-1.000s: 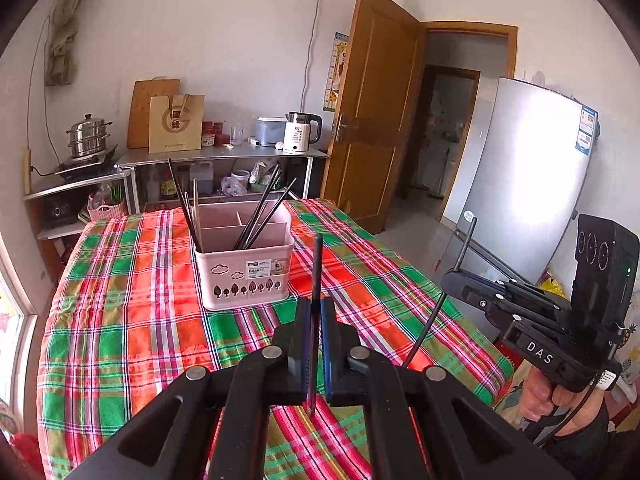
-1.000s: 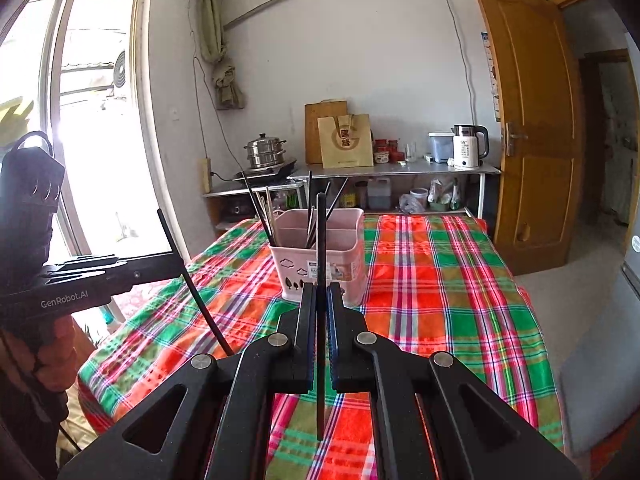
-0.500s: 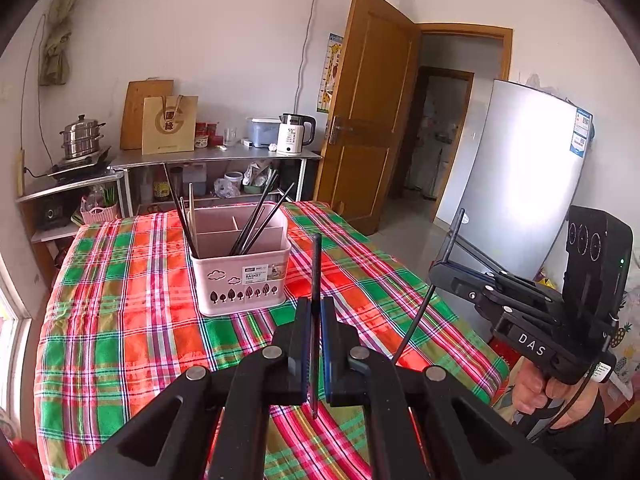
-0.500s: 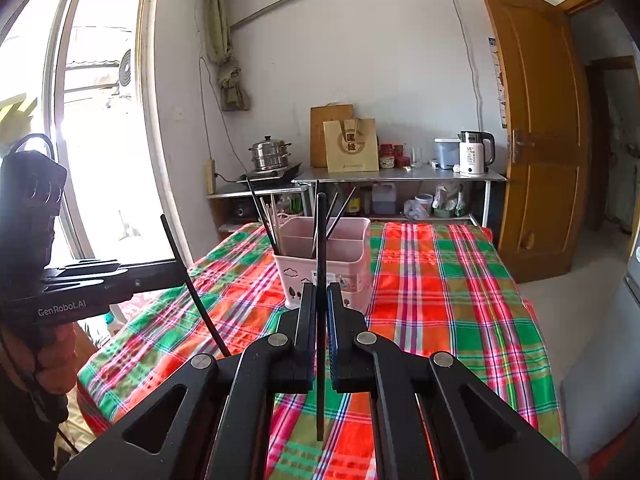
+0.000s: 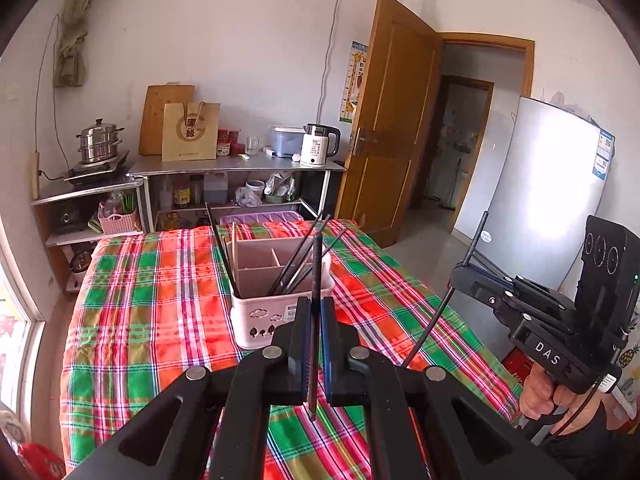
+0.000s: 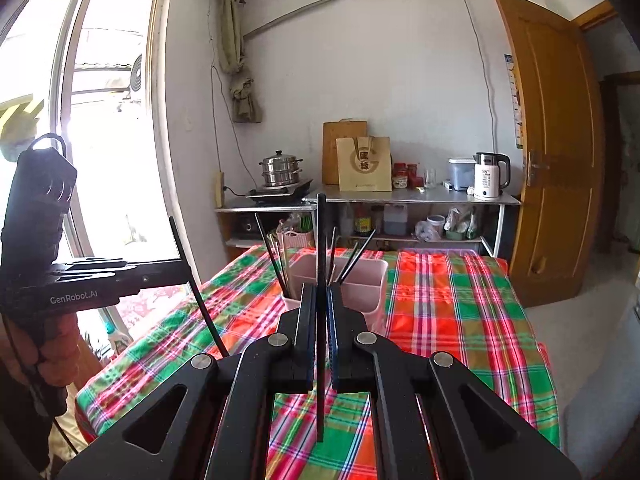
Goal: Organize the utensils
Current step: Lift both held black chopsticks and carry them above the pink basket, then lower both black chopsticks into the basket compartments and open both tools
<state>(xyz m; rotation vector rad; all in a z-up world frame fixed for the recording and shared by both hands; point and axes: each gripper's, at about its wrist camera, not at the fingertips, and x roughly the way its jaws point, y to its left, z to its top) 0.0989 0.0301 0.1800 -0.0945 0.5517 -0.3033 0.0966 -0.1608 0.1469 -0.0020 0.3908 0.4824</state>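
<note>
A pink divided utensil holder (image 5: pixel 256 320) stands on the plaid-covered table (image 5: pixel 160 300) with several black chopsticks leaning in it. My left gripper (image 5: pixel 315 304) is shut on one black chopstick (image 5: pixel 316 264) that stands upright, just in front of the holder. In the right wrist view my right gripper (image 6: pixel 320 292) is shut on another upright black chopstick (image 6: pixel 321 236), with the holder (image 6: pixel 368 280) right behind its fingertips. Each view also shows the other gripper from the side: the right gripper (image 5: pixel 464 276) and the left gripper (image 6: pixel 176 272), each with a slanted chopstick in it.
A metal shelf (image 5: pixel 240 166) against the back wall carries a white kettle (image 5: pixel 316 146), a steamer pot (image 5: pixel 98 144) and a paper bag. An open wooden door (image 5: pixel 392 120) and a silver refrigerator (image 5: pixel 548 184) stand to the right. A window (image 6: pixel 100 140) is on the left.
Both grippers have risen and moved forward with their chopsticks. The pink holder now sits lower in both views, close behind the fingertips.
</note>
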